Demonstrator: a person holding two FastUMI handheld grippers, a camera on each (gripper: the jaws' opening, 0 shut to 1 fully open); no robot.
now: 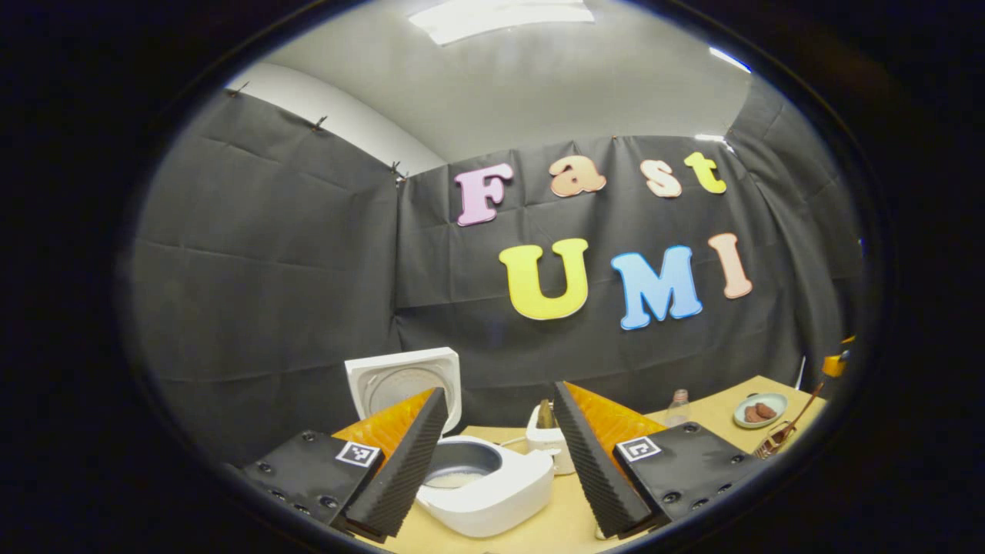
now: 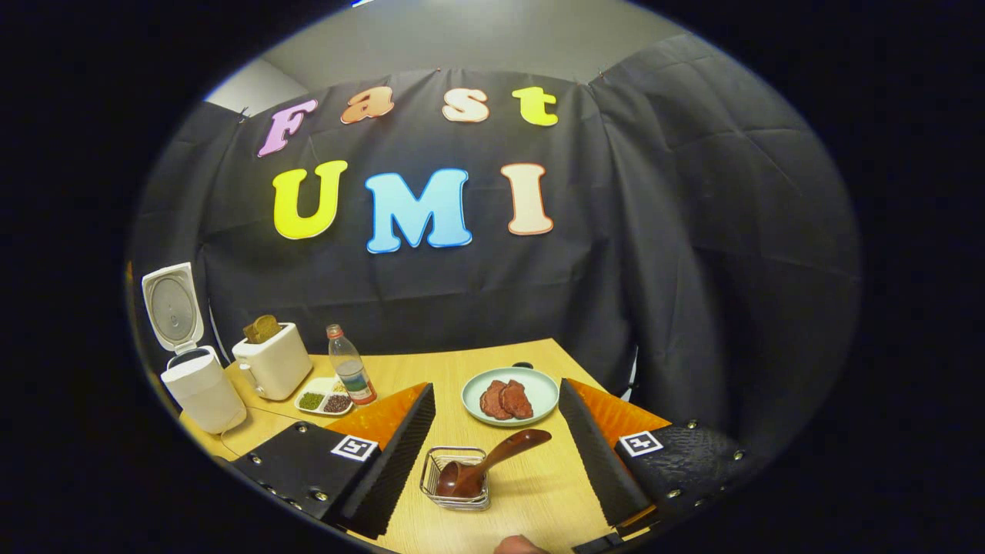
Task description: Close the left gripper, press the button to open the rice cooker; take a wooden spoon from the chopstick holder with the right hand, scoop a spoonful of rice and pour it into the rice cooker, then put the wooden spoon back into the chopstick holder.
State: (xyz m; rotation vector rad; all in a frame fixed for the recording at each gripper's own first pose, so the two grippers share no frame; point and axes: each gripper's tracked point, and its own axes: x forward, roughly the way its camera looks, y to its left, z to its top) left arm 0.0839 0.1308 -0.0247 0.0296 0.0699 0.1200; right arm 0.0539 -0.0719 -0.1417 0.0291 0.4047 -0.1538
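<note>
Smooth wooden spoon (image 2: 492, 458) in wire chopstick holder (image 2: 454, 478)

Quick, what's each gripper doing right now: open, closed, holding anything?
Left gripper: open, holding nothing, above the open rice cooker.
Right gripper: open, holding nothing; wooden spoon lies in the wire holder.
</note>
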